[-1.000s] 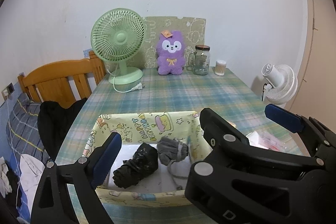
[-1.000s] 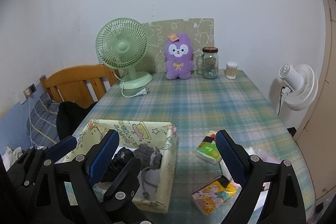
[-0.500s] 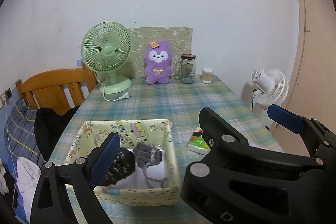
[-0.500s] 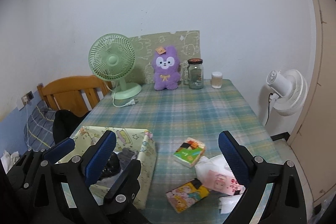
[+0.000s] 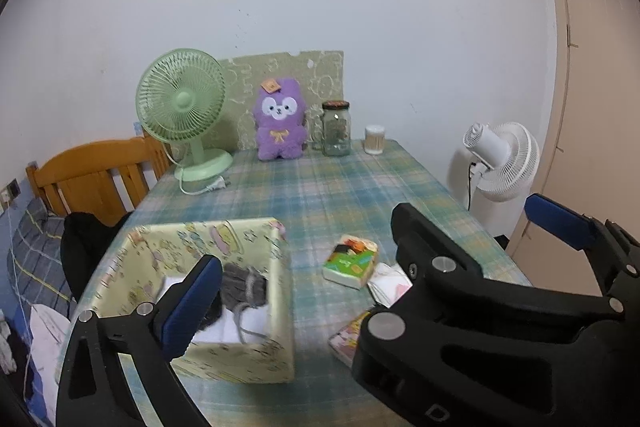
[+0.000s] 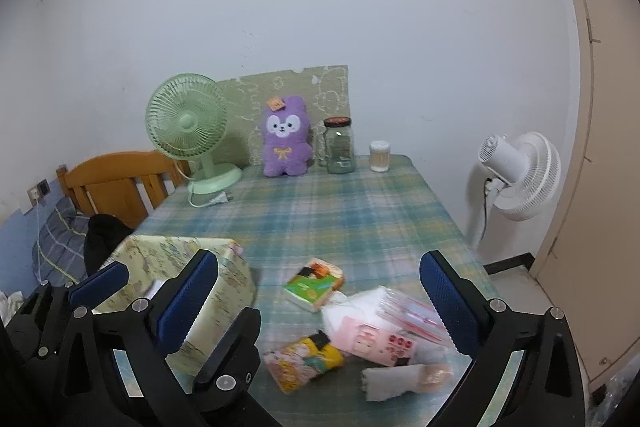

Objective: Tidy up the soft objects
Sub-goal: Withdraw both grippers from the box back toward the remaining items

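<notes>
A yellow patterned box (image 5: 240,359) stands at the table's near left and holds a grey sock (image 5: 244,285), a dark bundle and something white. My left gripper (image 5: 371,231) hangs above the table right of the box, its jaws opening with nothing between them. My right gripper (image 6: 319,255) is open and empty above a green tissue pack (image 6: 316,285), a pink pack (image 6: 372,339), a yellow pack (image 6: 304,363) and a white sock (image 6: 400,379). The two grippers' fingers interleave. A purple plush (image 6: 285,137) sits at the far edge.
At the back of the plaid table (image 5: 320,195) stand a green fan (image 5: 180,103), a glass jar (image 5: 336,129) and a small cup. A white floor fan (image 5: 500,163) is right of the table. A wooden chair (image 5: 100,171) with dark cloth is on the left.
Both grippers have drawn back and to the right of the box, and both stand a little wider. The box now sits lower left, and the tissue packs have come into view.
</notes>
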A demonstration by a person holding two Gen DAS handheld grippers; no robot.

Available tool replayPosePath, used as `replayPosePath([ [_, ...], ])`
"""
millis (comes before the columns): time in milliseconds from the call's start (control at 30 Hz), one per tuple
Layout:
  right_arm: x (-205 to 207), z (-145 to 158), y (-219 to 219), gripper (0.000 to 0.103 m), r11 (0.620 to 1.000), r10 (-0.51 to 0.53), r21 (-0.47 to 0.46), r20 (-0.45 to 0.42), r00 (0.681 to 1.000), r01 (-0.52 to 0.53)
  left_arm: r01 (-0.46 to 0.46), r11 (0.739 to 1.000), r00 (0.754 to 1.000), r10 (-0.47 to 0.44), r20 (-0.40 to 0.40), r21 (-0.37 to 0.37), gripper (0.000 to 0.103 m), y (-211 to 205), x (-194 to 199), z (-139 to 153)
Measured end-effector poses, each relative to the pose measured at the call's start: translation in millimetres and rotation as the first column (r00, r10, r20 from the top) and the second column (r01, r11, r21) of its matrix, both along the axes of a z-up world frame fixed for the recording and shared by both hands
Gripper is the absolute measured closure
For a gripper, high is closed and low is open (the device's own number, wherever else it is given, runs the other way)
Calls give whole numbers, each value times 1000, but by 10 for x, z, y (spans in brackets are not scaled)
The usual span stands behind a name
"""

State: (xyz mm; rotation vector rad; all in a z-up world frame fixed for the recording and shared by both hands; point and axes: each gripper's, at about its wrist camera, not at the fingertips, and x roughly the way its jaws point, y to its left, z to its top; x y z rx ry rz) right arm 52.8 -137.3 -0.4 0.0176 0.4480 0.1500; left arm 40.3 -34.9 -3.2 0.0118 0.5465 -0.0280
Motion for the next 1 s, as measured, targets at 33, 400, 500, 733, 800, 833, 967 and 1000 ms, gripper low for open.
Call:
replayPosePath([
  [33, -2, -22, -33, 1, 1000, -7, -5, 0, 1000, 7, 3, 1000, 1000, -3, -6, -6, 0, -35, 6, -29],
  [400, -52, -262, -437, 1, 998, -54, -38, 7, 999, 54, 74, 997, 997, -74, 1, -34, 1, -430, 7, -257],
  [500, -42, -332, -520, 1, 998, -63, -26, 1, 998, 63, 95, 995, 995, -96, -15, -39, 1, -507, 26, -328],
  [733, 4, -595, -625, 1, 996, -87, -39, -45, 995, 86, 110, 994, 992, -110, -63, 0, 1, -638, 79, -564],
  [800, 19, -680, -639, 1, 996, -83, -30, -68, 994, 81, 108, 994, 991, -107, -80, 5, 1, -653, 84, -647],
  [833, 23, -721, -648, 1, 997, -79, -27, -76, 994, 77, 105, 994, 991, -104, -87, 6, 1, -653, 88, -679],
  [967, 41, -895, -657, 1, 997, -74, -29, -105, 992, 71, 93, 996, 987, -92, -133, 4, 1, -642, 122, -863],
  [1000, 45, -938, -657, 1, 997, -72, -29, -116, 991, 69, 90, 996, 986, -88, -142, 6, 1, -639, 130, -894],
])
